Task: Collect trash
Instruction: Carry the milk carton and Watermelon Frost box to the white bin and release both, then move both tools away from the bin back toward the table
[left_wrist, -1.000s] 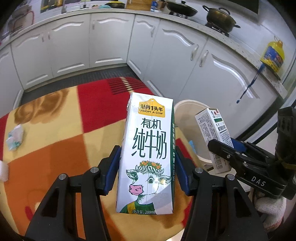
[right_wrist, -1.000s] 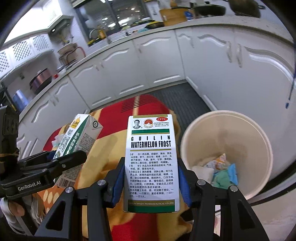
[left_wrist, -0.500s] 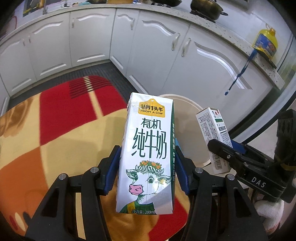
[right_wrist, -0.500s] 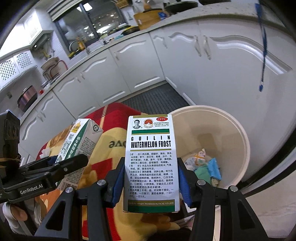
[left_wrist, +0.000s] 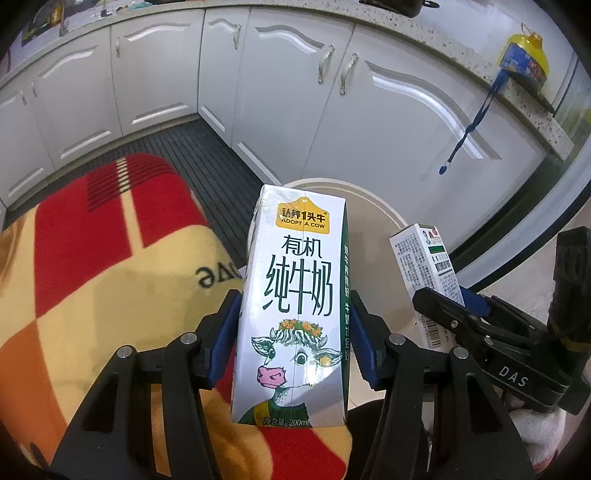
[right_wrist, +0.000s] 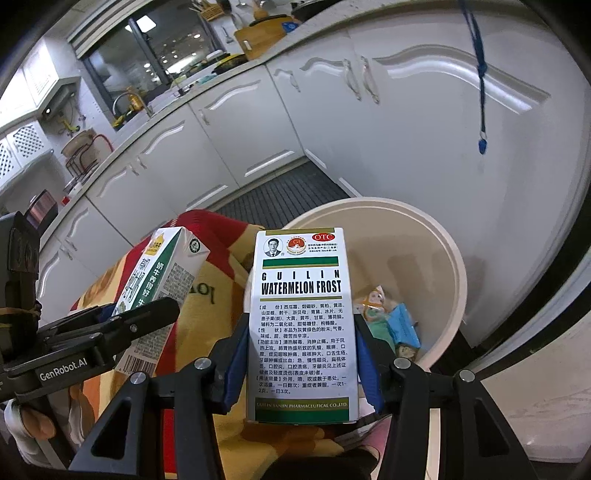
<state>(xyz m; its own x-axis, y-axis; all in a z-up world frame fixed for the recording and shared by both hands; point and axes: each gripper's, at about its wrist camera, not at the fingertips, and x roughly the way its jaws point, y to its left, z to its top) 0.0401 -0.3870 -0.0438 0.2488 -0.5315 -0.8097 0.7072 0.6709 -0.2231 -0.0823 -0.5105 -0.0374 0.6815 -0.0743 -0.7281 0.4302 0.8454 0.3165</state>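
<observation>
The left gripper (left_wrist: 293, 334) is clamped on a milk carton (left_wrist: 295, 306) — white, with a cartoon cow, a yellow "ADOPT A COW" badge and a green side panel — held upright between its blue-padded fingers (left_wrist: 221, 338). In the left wrist view the carton hangs over the near edge of a patterned tablecloth (left_wrist: 92, 266) of red, yellow and orange blocks, with the rim of a cream trash bin (left_wrist: 373, 201) showing just behind its top. The right gripper (left_wrist: 443, 310) appears at the right of that view, holding its own box beside the bin.

In the right wrist view the right gripper (right_wrist: 301, 358) grips a white medicine box (right_wrist: 303, 325) printed "GUILIN WATERMELON FROST", upright, its blue pads (right_wrist: 236, 362) pressed on both sides. The box sits in front of the trash bin (right_wrist: 436, 236), overlapping its left rim, and the bin's open mouth lies just to the right. Inside the bin lie crumpled wrappers (right_wrist: 391, 325) — blue, green and pale ones. The left gripper (right_wrist: 147, 314) reaches in from the left with the milk carton (right_wrist: 162, 280) tilted, above the tablecloth (right_wrist: 199, 295). White kitchen cabinets (right_wrist: 369, 129) curve around behind, and a blue cord (right_wrist: 478, 74) hangs down in front of one door.
</observation>
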